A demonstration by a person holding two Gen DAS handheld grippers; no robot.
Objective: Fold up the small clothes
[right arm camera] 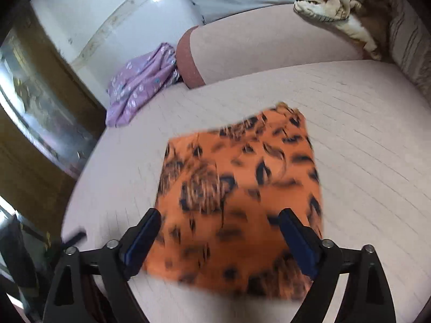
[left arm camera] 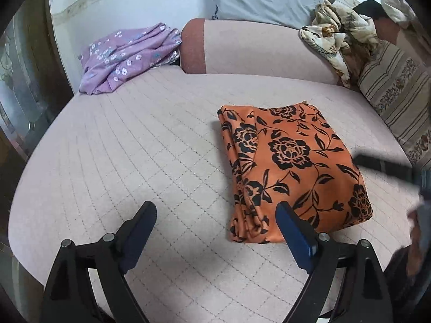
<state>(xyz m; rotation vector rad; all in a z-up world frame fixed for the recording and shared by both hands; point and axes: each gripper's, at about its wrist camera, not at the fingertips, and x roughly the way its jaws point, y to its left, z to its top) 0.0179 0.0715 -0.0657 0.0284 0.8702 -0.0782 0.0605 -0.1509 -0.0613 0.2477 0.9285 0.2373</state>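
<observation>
You had the orange floral garment (left arm camera: 293, 169) folded into a neat rectangle on the quilted bed (left arm camera: 134, 148). Both the left gripper (left arm camera: 215, 226) and right gripper (right arm camera: 219, 228) had jaws spread, holding nothing. The purple garment (left arm camera: 129, 56) looked still unfolded.

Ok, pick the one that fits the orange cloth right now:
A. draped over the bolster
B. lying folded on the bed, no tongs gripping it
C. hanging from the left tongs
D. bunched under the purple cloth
B: the orange cloth lies folded flat on the bed, and both the left tongs and the right tongs stand open, pressing on nothing.
</observation>
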